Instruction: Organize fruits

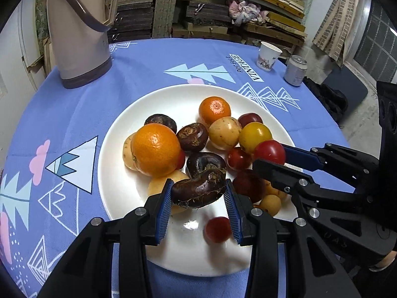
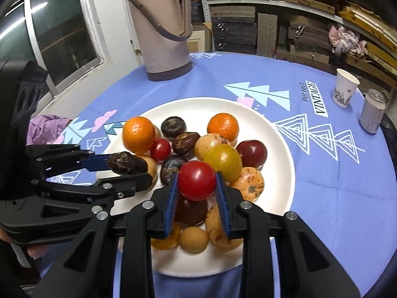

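Note:
A white plate (image 1: 173,99) (image 2: 278,173) on the blue tablecloth holds several fruits: two oranges (image 1: 155,150) (image 2: 138,134), a yellow tomato (image 1: 255,136) (image 2: 223,161), dark water chestnuts, pale round fruits and small red tomatoes. My left gripper (image 1: 198,186) (image 2: 129,168) is shut on a dark brown water chestnut (image 1: 198,191) (image 2: 126,163), held just above the plate's near left side. My right gripper (image 2: 197,176) (image 1: 269,155) is shut on a red tomato (image 2: 197,180) (image 1: 269,152) over the plate's near middle. The two grippers are close side by side.
A beige thermos jug (image 1: 79,32) (image 2: 163,29) stands at the table's far left. A paper cup (image 1: 269,54) (image 2: 346,89) and a drinks can (image 1: 295,70) (image 2: 372,114) stand at the far right edge. A purple cloth (image 2: 44,128) lies at the left edge. Stacked wooden boards fill the shelves behind.

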Demonstrator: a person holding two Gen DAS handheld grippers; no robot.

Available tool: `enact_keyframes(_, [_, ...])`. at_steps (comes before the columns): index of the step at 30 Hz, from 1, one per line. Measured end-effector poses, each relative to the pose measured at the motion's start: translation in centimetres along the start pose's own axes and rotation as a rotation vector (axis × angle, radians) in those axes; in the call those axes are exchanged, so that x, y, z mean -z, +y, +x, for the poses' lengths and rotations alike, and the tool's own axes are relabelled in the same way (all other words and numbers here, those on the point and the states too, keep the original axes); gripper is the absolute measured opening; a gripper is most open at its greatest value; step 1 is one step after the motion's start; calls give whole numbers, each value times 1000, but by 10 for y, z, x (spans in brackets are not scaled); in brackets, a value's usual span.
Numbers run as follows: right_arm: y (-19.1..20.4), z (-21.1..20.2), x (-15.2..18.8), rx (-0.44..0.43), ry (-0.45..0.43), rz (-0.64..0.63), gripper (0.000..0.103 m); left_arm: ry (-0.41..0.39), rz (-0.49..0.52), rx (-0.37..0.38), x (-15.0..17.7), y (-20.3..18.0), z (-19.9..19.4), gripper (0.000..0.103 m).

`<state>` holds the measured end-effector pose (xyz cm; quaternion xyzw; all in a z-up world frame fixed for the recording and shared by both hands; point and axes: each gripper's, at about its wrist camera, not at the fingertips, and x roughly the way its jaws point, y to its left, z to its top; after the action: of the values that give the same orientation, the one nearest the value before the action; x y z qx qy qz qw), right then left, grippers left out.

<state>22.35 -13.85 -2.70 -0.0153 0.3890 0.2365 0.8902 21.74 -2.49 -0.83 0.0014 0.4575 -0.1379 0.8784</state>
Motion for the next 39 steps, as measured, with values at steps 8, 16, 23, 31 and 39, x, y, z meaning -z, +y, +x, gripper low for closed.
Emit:
enact_keyframes(8, [-7,-22,13,20,-48,30,50,-1,-12,-88,3,3,-7,84])
enact_keyframes(16, [3,-48,37,22,-62,17,54,4,-10,-124,22,-5,-17,99])
enact_keyframes(23, [12,-62,50,35,-68,11,58,14,-30,-145,39,-5,-28,99])
enact_keyframes(31, [16,-67,63,46,-55,16,59,-11,-65,-161,51,-1,-46,99])
enact_keyframes(39, [24,-74,69,54,-55,2,62,-22,-75,-144,59,0,-58,99])
